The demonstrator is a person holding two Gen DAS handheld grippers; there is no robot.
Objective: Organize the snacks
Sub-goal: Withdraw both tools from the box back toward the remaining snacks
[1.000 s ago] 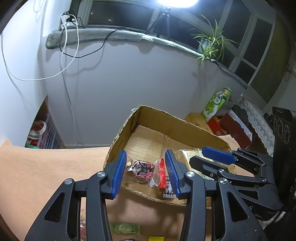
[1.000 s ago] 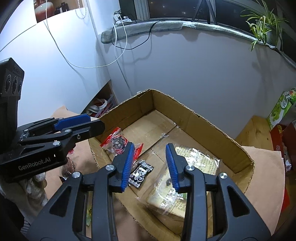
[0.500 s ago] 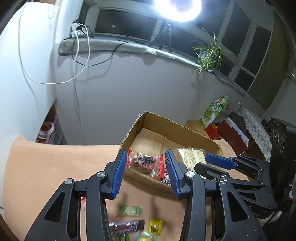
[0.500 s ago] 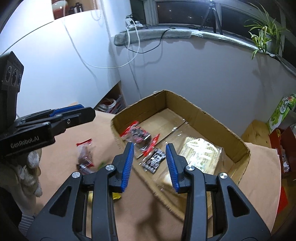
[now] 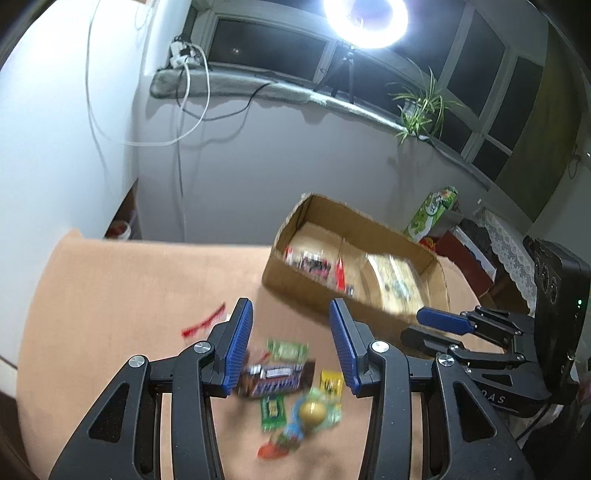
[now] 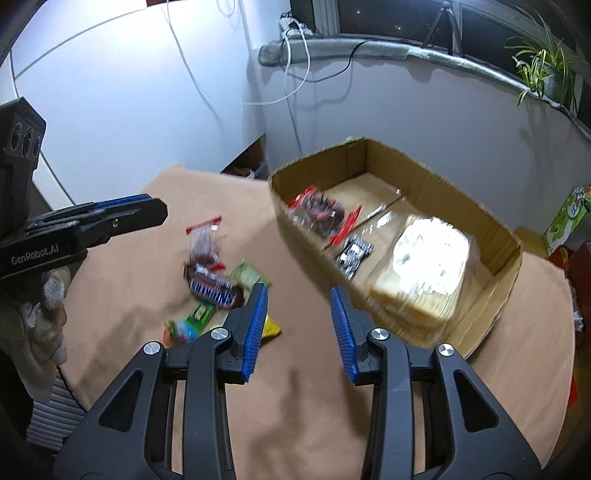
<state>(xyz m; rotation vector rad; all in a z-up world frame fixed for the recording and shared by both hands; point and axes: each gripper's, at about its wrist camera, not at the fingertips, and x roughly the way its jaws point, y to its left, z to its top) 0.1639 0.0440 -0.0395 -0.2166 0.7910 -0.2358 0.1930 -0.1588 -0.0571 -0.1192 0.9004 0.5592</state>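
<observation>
- Left wrist view: the left gripper [image 5: 291,345] hangs over a table [image 5: 110,295] under a tan cloth, its blue-padded jaws apart with nothing clamped between them.
- Below those jaws lies a blurred heap of loose snacks: a dark wrapped bar [image 5: 275,378], a green packet [image 5: 288,350], a yellow packet [image 5: 331,384] and a gold-topped piece [image 5: 312,410].
- A clear packet with a red strip [image 6: 205,238] lies alone, nearer the table's far left edge.
- The cardboard box [image 5: 295,284] stands open toward the table's far right corner, just beyond the heap.
- Inside it, a large clear-wrapped loaf [image 6: 428,273] fills the right end; red-edged packets [image 6: 317,210] and a small black-and-white packet [image 6: 352,253] lie at the left end.
- Right wrist view: the right gripper [image 6: 299,325] is over bare cloth beside the box's near wall, jaws parted and empty.
- Behind the table rises a white wall [image 5: 258,166] with dangling cables [image 5: 184,110].
- A padded sill [image 5: 240,83] carries a spider plant [image 5: 421,107] and a tripod with a glaring ring light [image 5: 365,22].
- Dark windows [image 5: 266,48] run above; a green carton [image 5: 432,214] stands at the right.
</observation>
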